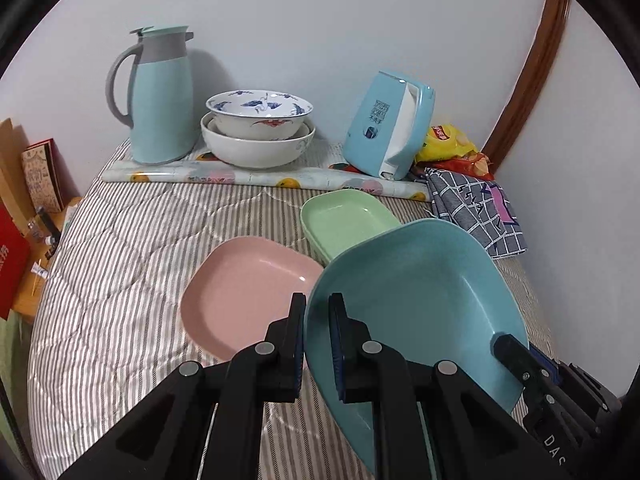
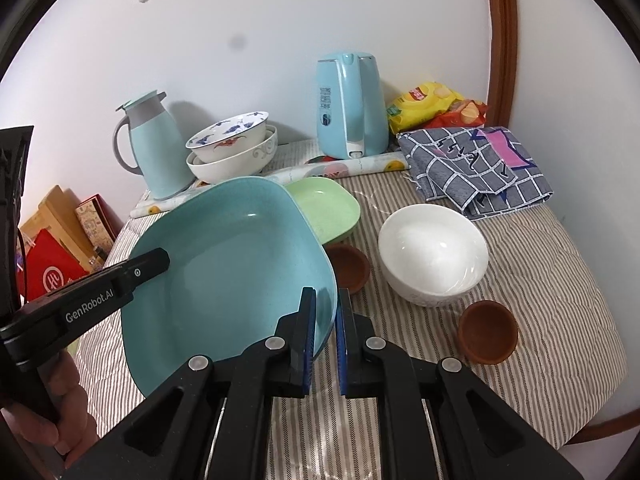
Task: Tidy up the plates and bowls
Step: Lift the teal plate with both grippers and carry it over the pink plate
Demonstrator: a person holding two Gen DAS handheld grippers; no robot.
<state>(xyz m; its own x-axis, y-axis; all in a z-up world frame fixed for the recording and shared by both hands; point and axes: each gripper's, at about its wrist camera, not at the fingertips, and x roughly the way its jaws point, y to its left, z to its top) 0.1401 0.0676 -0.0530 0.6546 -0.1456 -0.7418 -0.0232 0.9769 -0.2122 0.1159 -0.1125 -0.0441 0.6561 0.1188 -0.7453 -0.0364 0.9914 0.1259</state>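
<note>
Teal plate (image 1: 420, 300), square and deep, is carried tilted above the striped table (image 1: 120, 260), pinched by its rim on two opposite edges. The left gripper (image 1: 318, 320) is clenched on the near-left rim; the right gripper (image 2: 326, 316) is clamped on the opposite rim. Two grips are judged necessary for so broad a dish. The pink plate (image 1: 244, 296) lies directly below-left and the green plate (image 1: 344, 220) behind, so stacking is probably intended. White bowl (image 2: 434, 254) and brown cups (image 2: 488, 332) are left apart.
</note>
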